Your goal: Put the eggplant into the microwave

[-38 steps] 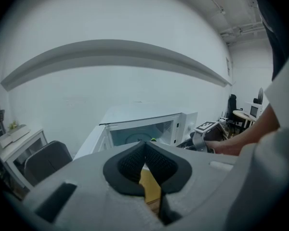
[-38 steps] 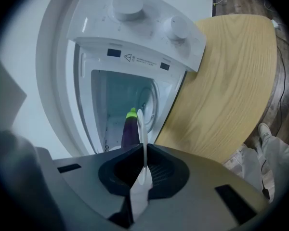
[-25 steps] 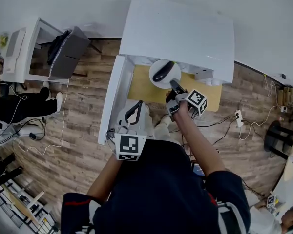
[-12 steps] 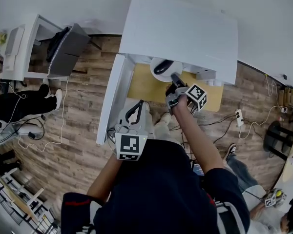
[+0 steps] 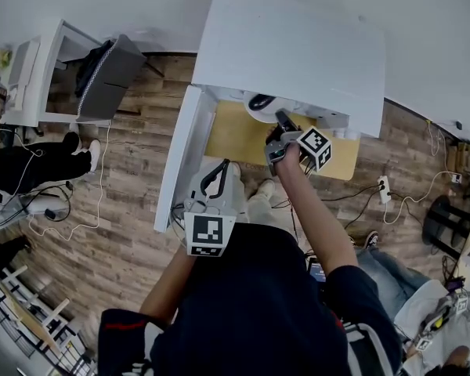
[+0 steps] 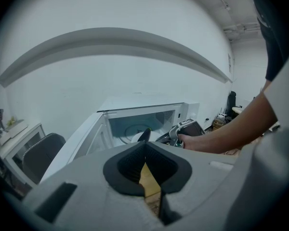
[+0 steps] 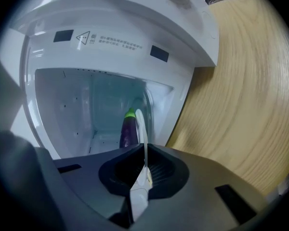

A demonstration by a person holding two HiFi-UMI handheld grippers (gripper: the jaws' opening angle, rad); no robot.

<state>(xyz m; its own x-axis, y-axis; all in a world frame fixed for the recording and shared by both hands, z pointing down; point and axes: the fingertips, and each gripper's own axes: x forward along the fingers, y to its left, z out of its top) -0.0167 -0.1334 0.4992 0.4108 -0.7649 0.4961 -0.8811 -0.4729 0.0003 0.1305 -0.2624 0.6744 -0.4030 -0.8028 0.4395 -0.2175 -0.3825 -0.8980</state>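
Right gripper (image 5: 280,118) is clamped on the near rim of a white plate (image 7: 140,126), pads tight on it. The eggplant (image 7: 129,131) lies on that plate, straight ahead of the fingers, long axis pointing away into the microwave (image 7: 62,105), green stem end farthest in. In the head view the plate and eggplant (image 5: 260,101) sit right at the cavity mouth, mostly under the top edge, so probably partly in and not yet set down. Door (image 5: 176,159) hangs open at left. Nothing else seen in the cavity. Left gripper (image 5: 213,180) is held back near the body, well apart from the plate, jaws together on nothing. Right hand is clearly the nearer; next move looks like pushing further in along the eggplant's axis, then lowering
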